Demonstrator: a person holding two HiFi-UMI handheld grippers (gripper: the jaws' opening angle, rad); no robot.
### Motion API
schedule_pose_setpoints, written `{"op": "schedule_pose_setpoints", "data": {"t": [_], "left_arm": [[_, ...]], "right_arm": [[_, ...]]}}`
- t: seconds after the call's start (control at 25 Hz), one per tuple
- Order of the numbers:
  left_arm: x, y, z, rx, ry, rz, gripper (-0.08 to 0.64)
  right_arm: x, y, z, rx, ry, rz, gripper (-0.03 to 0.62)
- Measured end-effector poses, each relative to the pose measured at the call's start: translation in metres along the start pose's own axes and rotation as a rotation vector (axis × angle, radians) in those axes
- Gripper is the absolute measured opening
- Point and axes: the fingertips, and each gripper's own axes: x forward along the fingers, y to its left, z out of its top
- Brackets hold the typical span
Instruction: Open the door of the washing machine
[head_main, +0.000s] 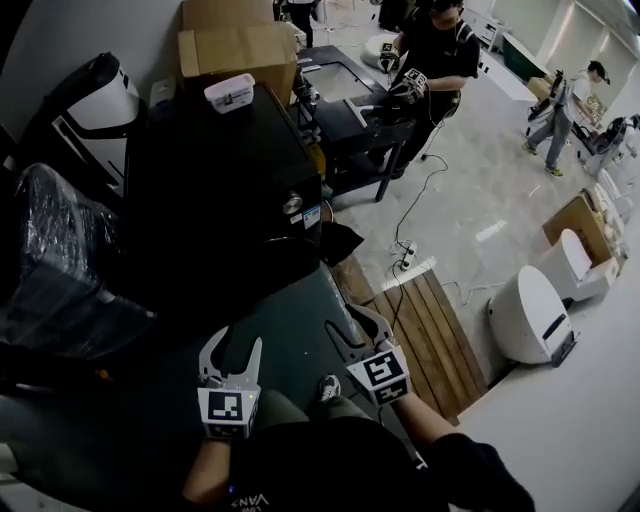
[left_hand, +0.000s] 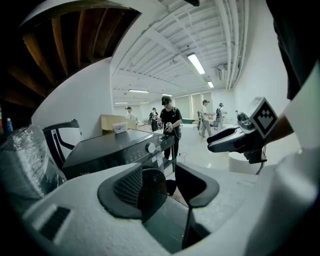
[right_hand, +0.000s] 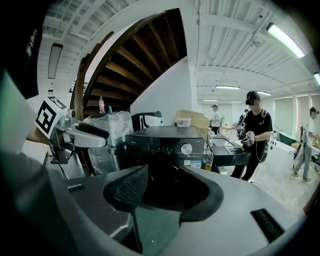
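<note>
Washing machine (head_main: 225, 190) ahead of L hand-held gripper (head_main: 232, 350) & R hand-held gripper (head_main: 350, 325), apart

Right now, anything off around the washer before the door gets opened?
Nothing looks damaged or spilled. Two small things stand out. A white box sits on top of the washing machine, near its back edge. What looks like a corded power strip lies on the open floor beside the machine, near the wooden pallet.

Open-plan test lab. Washing machine (head_main: 225, 190) and white units (head_main: 528, 318) (possibly toilets, view too small) are parked on bare floor. Cardboard boxes (head_main: 240, 45) are stacked, a power strip (head_main: 406, 257) is trailed, and strip lights (left_hand: 196, 63) are hung under exposed pipes (left_hand: 235, 45). Marker grippers (head_main: 413, 85) are carried by another person (head_main: 437, 55).
</note>
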Motion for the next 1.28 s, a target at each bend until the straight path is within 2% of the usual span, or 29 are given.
{"op": "schedule_pose_setpoints", "data": {"t": [0.2, 0.32, 0.48, 0.68, 1.0, 1.28], "left_arm": [[0.028, 0.005, 0.000, 0.031, 0.029, 0.035, 0.196], [0.049, 0.011, -0.008, 0.055, 0.072, 0.031, 0.196], [0.086, 0.024, -0.011, 0.079, 0.085, 0.029, 0.196], [0.137, 0.048, -0.017, 0.121, 0.101, -0.015, 0.196], [0.212, 0.079, -0.051, 0.225, 0.194, -0.093, 0.196], [0.265, 0.099, -0.095, 0.319, 0.298, -0.144, 0.198]], "right_arm": [[0.021, -0.021, -0.009, -0.025, 0.030, 0.036, 0.176], [0.035, -0.030, -0.017, -0.007, 0.043, 0.042, 0.172], [0.065, -0.044, -0.029, -0.007, 0.063, 0.040, 0.163], [0.111, -0.053, -0.037, -0.044, 0.101, 0.040, 0.163], [0.193, -0.080, -0.059, -0.068, 0.179, 0.067, 0.176], [0.264, -0.112, -0.093, -0.204, 0.292, 0.109, 0.184]]}}
